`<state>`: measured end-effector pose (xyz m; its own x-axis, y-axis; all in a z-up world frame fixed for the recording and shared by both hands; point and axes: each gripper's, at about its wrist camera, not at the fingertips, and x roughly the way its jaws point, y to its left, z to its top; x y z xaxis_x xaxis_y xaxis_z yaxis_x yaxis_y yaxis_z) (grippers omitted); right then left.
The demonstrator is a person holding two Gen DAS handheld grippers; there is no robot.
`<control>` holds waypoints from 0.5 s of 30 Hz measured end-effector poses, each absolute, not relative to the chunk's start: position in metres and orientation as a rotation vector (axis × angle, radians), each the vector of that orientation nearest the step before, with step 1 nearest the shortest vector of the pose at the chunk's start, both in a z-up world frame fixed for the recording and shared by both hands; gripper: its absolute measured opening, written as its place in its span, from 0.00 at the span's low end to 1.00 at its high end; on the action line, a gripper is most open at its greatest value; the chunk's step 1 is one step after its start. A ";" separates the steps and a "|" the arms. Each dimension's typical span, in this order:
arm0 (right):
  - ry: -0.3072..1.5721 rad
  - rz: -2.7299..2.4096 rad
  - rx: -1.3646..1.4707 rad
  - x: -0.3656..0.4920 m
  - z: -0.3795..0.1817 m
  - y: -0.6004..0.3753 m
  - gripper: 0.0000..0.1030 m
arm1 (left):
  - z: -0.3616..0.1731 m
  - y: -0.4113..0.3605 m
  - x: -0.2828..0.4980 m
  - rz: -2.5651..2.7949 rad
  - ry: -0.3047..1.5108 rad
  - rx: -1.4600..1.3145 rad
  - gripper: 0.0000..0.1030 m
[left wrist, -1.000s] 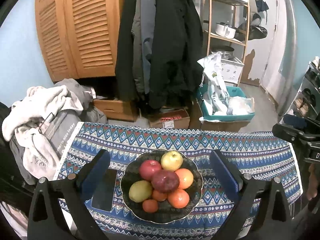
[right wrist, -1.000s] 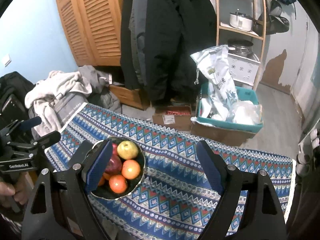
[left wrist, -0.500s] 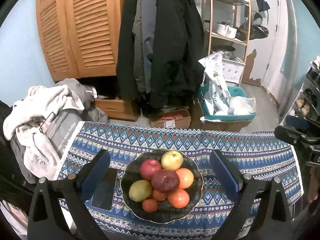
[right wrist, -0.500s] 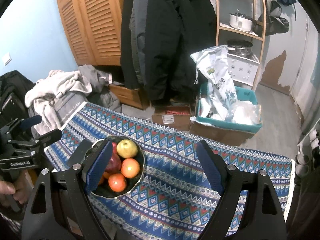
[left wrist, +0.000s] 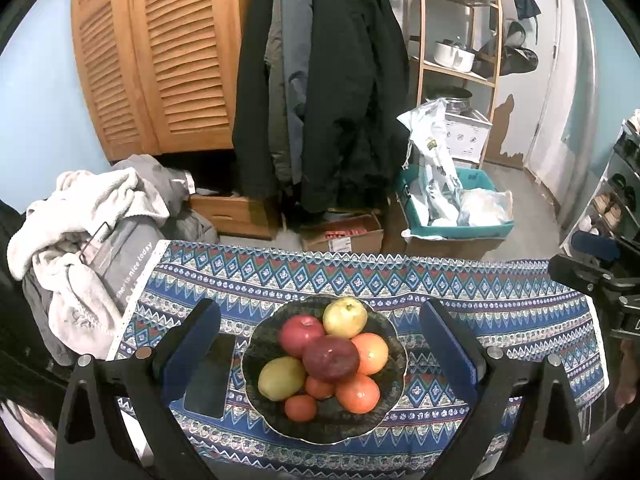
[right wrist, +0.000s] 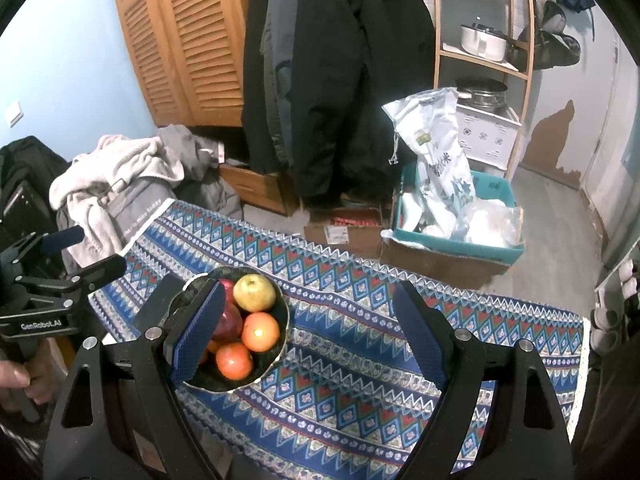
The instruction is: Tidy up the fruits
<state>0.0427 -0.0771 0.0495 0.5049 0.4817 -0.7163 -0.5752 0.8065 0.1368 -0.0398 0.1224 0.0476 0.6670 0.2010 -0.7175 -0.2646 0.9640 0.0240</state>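
Observation:
A dark patterned bowl [left wrist: 332, 426] sits on the blue patterned tablecloth [left wrist: 504, 320], piled with fruit. In it are a yellow-green apple [left wrist: 345, 317], a red apple [left wrist: 301, 335], a dark red apple [left wrist: 330, 358], oranges [left wrist: 357, 393], a yellow-green pear [left wrist: 281, 378] and small tangerines [left wrist: 301, 408]. My left gripper [left wrist: 320, 312] hovers open above the bowl, which shows between its blue pads with nothing gripped. My right gripper [right wrist: 308, 292] stands open over the cloth to the right of the bowl [right wrist: 218, 385], and its left finger [right wrist: 200, 328] hides part of the fruit.
A dark phone [left wrist: 210, 376] lies on the cloth left of the bowl. A laundry pile [left wrist: 88, 216] sits past the table's left end. Behind the table are cardboard boxes [left wrist: 340, 236], a teal bin [left wrist: 456, 216] and hanging coats [left wrist: 328, 80]. A hand [right wrist: 16, 376] holds the left gripper's handle.

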 end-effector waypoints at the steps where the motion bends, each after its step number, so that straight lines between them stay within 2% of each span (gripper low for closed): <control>1: 0.823 0.639 -0.125 0.042 0.049 -0.077 0.82 | 0.048 0.122 -0.040 0.267 0.800 -0.081 0.98; 15: 0.833 0.646 -0.130 0.042 0.045 -0.077 0.82 | 0.044 0.118 -0.038 0.300 0.827 -0.046 0.98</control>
